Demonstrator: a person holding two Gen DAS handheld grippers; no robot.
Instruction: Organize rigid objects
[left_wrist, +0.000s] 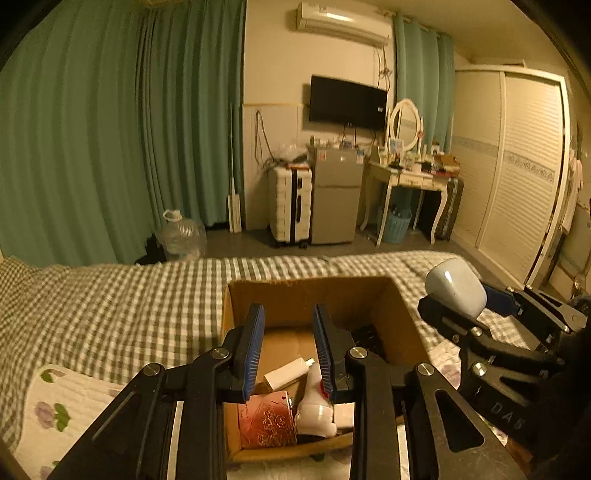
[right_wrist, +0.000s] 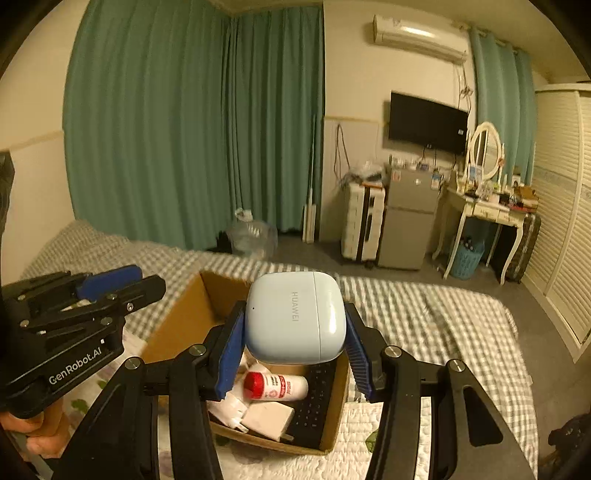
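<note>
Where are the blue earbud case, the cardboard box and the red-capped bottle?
blue earbud case (right_wrist: 295, 317): right wrist view, its front face.
cardboard box (right_wrist: 177, 325): right wrist view, inner left wall.
red-capped bottle (right_wrist: 275, 386): right wrist view, its side.

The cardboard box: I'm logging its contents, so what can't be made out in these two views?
- Left wrist view: the left hand-held gripper covers the middle of the cardboard box; the dark item at its right is unidentifiable.
- Right wrist view: the blue earbuds case, held by the right hand-held gripper, hides the box's far floor.
- The red-capped bottle has print too small to read.
</note>
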